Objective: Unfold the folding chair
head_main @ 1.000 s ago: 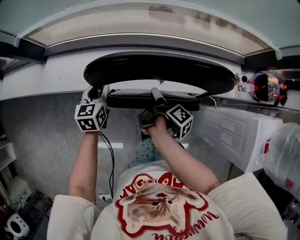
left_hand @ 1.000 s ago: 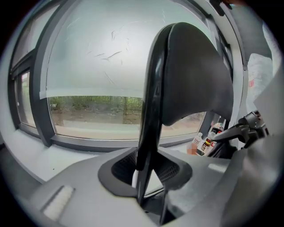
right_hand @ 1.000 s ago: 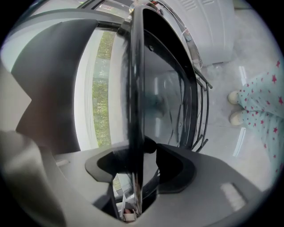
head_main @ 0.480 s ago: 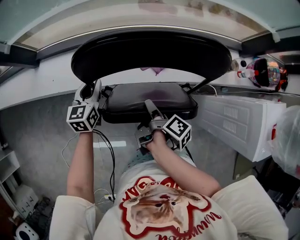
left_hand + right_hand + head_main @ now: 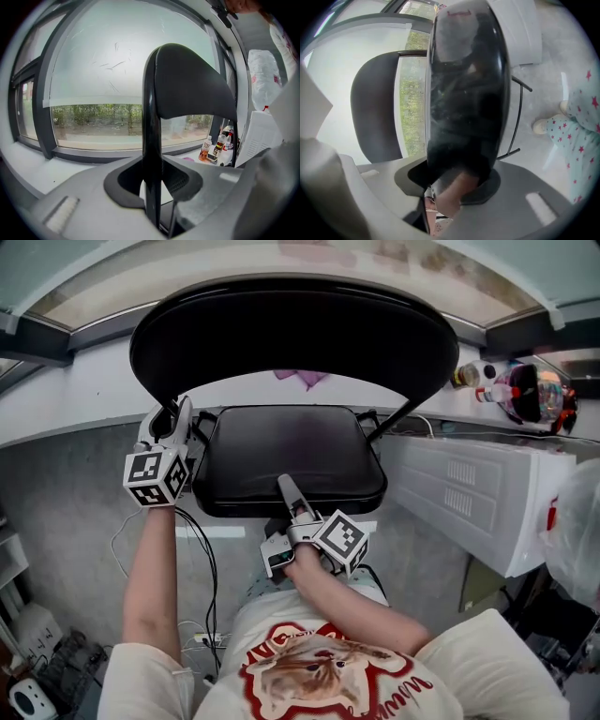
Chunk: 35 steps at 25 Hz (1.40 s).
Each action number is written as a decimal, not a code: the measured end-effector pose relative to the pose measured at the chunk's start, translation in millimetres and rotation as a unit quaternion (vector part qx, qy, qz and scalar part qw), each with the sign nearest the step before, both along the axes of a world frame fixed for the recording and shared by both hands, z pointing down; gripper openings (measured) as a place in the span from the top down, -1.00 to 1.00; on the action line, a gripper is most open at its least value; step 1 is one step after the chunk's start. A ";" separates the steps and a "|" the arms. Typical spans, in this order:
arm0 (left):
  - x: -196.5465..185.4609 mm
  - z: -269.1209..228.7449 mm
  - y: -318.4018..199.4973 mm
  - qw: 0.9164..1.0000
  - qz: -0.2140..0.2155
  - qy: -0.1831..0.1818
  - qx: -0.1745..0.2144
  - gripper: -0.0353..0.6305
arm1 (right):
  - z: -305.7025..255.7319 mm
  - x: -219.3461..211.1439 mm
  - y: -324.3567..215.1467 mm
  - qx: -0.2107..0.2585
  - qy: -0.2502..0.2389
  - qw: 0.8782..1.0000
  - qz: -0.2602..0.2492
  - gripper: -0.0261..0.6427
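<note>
Folding chair (image 5: 292,338), black, seat (image 5: 286,451) nearly flat: left tongs (image 5: 174,421) clamp frame (image 5: 152,140), right tongs (image 5: 285,486) tightening on seat.

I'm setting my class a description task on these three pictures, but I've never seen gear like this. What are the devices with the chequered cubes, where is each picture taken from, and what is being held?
No robot here: a person holds a hand-worked claw in each hand; the marked cubes belong to them. The head view looks steeply down from a camera on the person's head; the other two views look along each claw's own jaws. The left claw is clamped on the black frame tube of a folding chair, beside its seat. The right claw has just been closing its jaws on the seat's front edge. The seat lies roughly level. Bottles stand on the window sill behind.
</note>
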<state>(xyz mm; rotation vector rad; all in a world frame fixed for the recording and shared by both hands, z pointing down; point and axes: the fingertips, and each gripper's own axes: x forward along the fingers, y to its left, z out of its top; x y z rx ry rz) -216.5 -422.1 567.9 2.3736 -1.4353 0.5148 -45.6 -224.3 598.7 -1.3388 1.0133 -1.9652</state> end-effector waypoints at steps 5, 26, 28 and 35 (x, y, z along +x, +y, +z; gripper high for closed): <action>-13.2 76.6 31.6 0.989 -0.031 -0.101 -0.105 0.30 | 25.8 -0.2 26.3 0.013 -0.014 1.000 -0.008 0.39; -21.2 184.0 74.4 0.984 -0.061 -0.088 -0.143 0.56 | 127.0 -26.6 128.1 0.113 -0.035 0.993 -0.014 0.21; -22.6 188.3 74.7 0.984 -0.067 -0.099 -0.135 0.58 | 135.7 -27.5 131.2 0.113 -0.029 0.993 -0.011 0.18; -24.0 194.9 77.8 0.985 -0.081 -0.080 -0.127 0.59 | 147.8 -26.9 142.2 0.149 -0.012 0.989 -0.011 0.22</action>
